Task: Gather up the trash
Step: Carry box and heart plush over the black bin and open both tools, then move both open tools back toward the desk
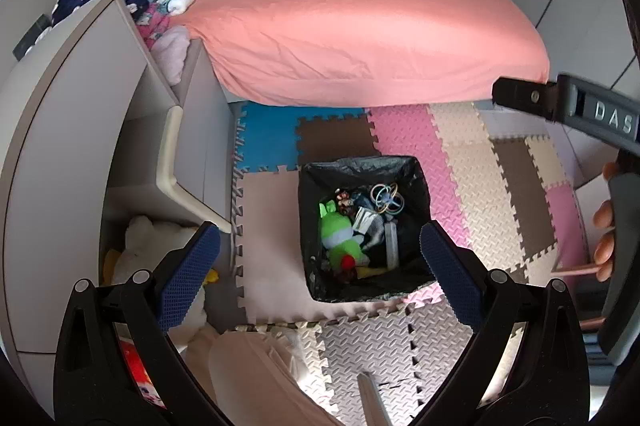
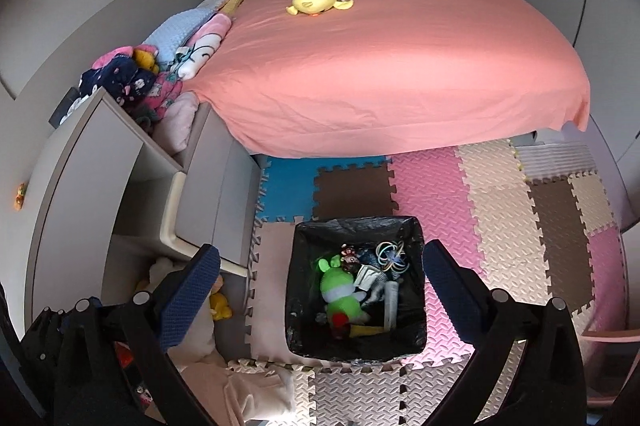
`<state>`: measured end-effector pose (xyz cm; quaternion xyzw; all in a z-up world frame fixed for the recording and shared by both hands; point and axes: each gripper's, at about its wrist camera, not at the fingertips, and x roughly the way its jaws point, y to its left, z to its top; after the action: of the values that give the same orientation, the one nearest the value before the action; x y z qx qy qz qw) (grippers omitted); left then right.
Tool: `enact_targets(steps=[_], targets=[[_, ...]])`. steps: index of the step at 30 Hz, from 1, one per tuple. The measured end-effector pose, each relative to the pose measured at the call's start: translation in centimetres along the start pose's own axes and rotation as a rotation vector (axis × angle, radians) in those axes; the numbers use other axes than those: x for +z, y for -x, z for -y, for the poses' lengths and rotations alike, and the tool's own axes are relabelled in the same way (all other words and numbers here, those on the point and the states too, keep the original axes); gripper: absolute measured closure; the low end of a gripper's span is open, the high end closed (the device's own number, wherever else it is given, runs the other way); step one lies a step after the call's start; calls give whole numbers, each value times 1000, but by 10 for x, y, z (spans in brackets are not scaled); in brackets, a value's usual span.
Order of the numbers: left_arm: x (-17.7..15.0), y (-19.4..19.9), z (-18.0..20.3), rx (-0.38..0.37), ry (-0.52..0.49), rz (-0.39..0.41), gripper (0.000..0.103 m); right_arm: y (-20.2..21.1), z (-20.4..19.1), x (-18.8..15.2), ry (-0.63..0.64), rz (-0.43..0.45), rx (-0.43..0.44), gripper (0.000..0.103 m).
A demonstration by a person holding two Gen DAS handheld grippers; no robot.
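Both tongs hang spread wide with nothing between them: the left tongs (image 1: 320,258) and the right tongs (image 2: 322,282) hover above the bin (image 1: 308,226), which stands on the foam mat floor (image 1: 480,186) near the foot of the bed (image 1: 360,26).

The bin is lined with a black bag (image 2: 416,238) and already holds a green soft toy (image 1: 340,238), a tangle of coloured rings (image 1: 386,198) and some small bits I cannot name. All of it looks light; the toy is soft and would squash under a pinch, so its middle is the place to grip. The rings are thin and slippery, best hooked through a loop. The bag is limp film, likely to tear, so take its rim gathered.

The mat is springy and ridged. To the left stands a grey cabinet (image 2: 120,166); a yellow plush (image 2: 316,0) lies far off on the bed.
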<state>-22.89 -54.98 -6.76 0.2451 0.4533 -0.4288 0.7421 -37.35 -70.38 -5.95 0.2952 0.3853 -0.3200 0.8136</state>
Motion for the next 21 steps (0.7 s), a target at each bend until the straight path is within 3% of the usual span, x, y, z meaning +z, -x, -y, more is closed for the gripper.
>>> enact_targets(steps=[11, 21], targets=[[11, 29, -60, 5, 107, 55, 6, 5, -87, 18, 119, 15, 76, 2], [22, 99, -184, 106, 280, 178, 6, 22, -228, 54, 240, 55, 285, 2]])
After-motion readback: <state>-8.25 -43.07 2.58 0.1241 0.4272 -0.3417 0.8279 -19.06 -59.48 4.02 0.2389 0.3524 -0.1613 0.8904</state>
